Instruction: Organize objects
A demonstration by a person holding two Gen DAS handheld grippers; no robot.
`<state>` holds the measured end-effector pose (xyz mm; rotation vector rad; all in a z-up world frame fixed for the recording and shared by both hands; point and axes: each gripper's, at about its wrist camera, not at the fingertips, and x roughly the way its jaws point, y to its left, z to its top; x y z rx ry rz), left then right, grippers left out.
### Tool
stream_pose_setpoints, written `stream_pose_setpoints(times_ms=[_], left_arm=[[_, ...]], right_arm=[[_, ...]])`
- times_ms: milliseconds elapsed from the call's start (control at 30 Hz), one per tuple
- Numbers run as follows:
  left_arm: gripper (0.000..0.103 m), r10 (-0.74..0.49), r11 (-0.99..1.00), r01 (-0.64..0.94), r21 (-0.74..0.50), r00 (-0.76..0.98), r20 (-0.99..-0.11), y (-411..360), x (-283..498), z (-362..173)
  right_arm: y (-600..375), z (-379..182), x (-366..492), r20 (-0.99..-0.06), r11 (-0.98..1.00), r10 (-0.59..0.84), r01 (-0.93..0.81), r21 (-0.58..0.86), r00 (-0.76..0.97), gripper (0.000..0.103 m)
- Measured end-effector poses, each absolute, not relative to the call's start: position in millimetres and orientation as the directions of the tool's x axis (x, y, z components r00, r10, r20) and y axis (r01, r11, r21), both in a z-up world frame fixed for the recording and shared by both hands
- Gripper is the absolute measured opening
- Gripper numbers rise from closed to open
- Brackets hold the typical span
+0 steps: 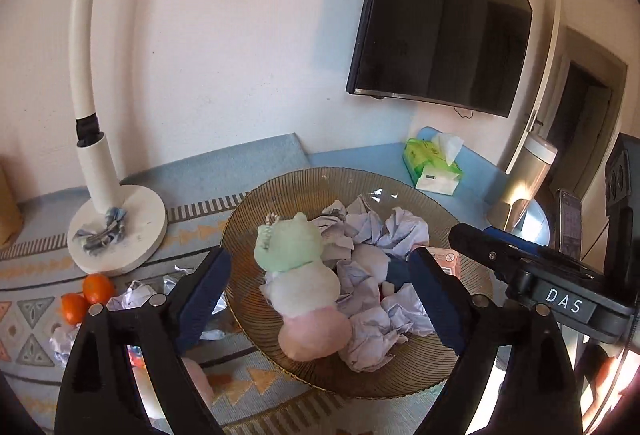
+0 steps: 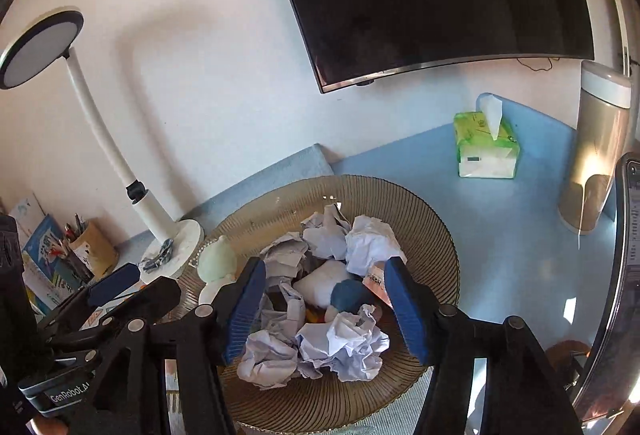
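Done so far: the ribbed amber glass bowl (image 1: pixel 256 219) on the table already holds a soft green, white and pink plush toy (image 1: pixel 298 275), several crumpled white paper balls (image 2: pixel 360 243) and a blue-and-white plush (image 2: pixel 340 291).
Left to do: on the patterned mat near left of the bowl lie two oranges (image 1: pixel 86 295) and more crumpled paper (image 1: pixel 134 295).
Left gripper (image 1: pixel 320 299): jaws wide apart above the plush toy, empty, pads touching nothing.
Right gripper (image 2: pixel 326 311): jaws partly apart over the paper balls, nothing clamped.
Far right: green tissue pack (image 2: pixel 486 147), well apart from the bowl.
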<state>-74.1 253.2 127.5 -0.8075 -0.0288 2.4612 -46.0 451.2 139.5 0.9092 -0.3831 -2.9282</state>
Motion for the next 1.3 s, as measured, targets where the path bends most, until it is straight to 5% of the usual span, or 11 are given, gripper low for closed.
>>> stream_pose_setpoints(times_ms=[333,600,733,1000,1300], left_arm=[[0.102,0.42,-0.907,-0.337,-0.253,-0.777,-0.469,145,3,135],[0.102,0.168,-0.972,-0.043,-0.23,-0.813,-0.557,54,24,74],[0.102,0.131,-0.972,0.011,-0.236,-0.807,-0.576,35,24,49],[0.102,0.178,-0.957,0.006,-0.291,-0.779,-0.602,29,21,37],[0.102,0.214,-0.943,0.0,-0.334,-0.767,-0.604,24,19,34]], right_arm=[[359,139,27,-0.458,-0.941,-0.334,0.262,0.216,-0.823,0.093],[288,55,9,-0.618,-0.936,-0.333,0.33,0.124,-0.712,0.093],[303,53,5,-0.599,-0.93,-0.363,0.322,0.179,-0.714,0.097],[321,44,-7,-0.631,-0.918,-0.394,0.257,0.301,-0.668,0.097],[286,43,4,-0.661,-0.948,-0.289,0.304,0.097,-0.693,0.097]])
